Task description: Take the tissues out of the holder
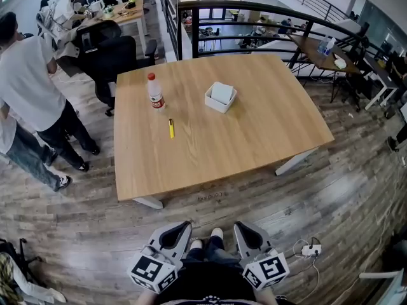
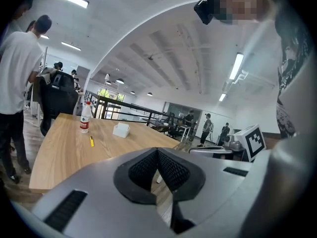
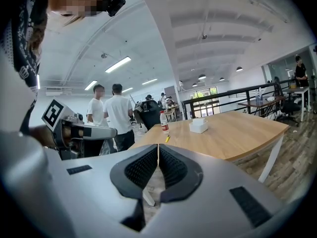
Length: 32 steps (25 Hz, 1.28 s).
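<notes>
A white square holder [image 1: 220, 100] with white tissues [image 1: 222, 92] in it sits on the far half of a wooden table [image 1: 254, 138]. It shows small in the left gripper view as holder [image 2: 121, 129] and in the right gripper view as holder [image 3: 199, 126]. My left gripper [image 1: 180, 228] and right gripper [image 1: 244, 227] are held low near my body, well short of the table. Both are shut with nothing between the pads. Their tips meet in each own view: left gripper [image 2: 157, 150], right gripper [image 3: 158, 146].
A water bottle with a red cap [image 1: 154, 92] and a yellow marker [image 1: 171, 128] lie left of the holder. People [image 1: 28, 88] and black office chairs [image 1: 114, 59] stand at the left. A black railing [image 1: 254, 8] runs behind the table. A power strip [image 1: 310, 250] lies on the floor.
</notes>
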Each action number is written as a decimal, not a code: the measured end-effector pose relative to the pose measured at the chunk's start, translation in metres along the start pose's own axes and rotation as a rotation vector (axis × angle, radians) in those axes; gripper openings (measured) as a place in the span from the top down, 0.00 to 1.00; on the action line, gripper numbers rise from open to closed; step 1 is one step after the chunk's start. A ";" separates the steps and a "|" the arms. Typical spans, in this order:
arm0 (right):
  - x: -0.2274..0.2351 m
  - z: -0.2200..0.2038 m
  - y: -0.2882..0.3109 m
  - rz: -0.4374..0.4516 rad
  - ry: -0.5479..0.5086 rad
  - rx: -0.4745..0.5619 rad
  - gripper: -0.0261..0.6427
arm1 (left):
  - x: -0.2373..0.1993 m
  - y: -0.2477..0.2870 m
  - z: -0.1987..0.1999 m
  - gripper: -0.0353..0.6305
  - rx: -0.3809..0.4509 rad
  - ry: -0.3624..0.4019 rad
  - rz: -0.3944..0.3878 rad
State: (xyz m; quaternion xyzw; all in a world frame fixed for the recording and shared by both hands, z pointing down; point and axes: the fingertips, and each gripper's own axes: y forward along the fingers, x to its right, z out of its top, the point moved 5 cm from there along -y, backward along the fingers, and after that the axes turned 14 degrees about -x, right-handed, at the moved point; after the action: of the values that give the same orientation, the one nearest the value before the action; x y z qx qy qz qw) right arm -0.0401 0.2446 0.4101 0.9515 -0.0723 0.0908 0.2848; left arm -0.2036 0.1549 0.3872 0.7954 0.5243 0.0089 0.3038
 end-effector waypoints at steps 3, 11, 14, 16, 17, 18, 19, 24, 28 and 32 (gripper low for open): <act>0.011 0.004 0.002 0.000 -0.004 0.002 0.94 | 0.005 0.013 0.009 0.94 0.014 0.006 -0.013; 0.042 0.016 0.004 -0.005 -0.016 0.027 0.94 | 0.008 0.037 0.018 0.94 0.012 0.020 0.008; 0.052 0.022 0.007 0.010 -0.029 0.031 0.94 | 0.009 0.043 0.025 0.94 0.024 0.021 0.029; 0.057 0.025 0.010 0.025 -0.039 0.032 0.94 | 0.011 0.047 0.029 0.94 0.030 0.014 0.042; 0.060 0.026 0.011 0.032 -0.043 0.033 0.94 | 0.012 0.049 0.029 0.94 0.032 0.013 0.049; 0.063 0.028 0.012 0.039 -0.048 0.034 0.94 | 0.013 0.051 0.030 0.94 0.034 0.012 0.056; 0.066 0.029 0.013 0.047 -0.051 0.036 0.94 | 0.014 0.053 0.030 0.94 0.035 0.010 0.064; 0.080 0.031 0.016 0.094 -0.073 0.037 0.94 | 0.022 0.057 0.029 0.94 0.019 -0.026 0.121; 0.088 0.032 0.017 0.117 -0.086 0.029 0.94 | 0.026 0.062 0.028 0.94 0.024 -0.017 0.145; 0.098 0.028 0.013 0.119 -0.078 0.021 0.94 | 0.035 0.068 0.031 0.94 0.012 -0.019 0.145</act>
State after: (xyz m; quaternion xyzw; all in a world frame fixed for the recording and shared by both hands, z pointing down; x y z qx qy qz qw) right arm 0.0561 0.2101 0.4150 0.9513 -0.1388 0.0712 0.2660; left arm -0.1211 0.1521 0.3850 0.8331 0.4625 0.0201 0.3026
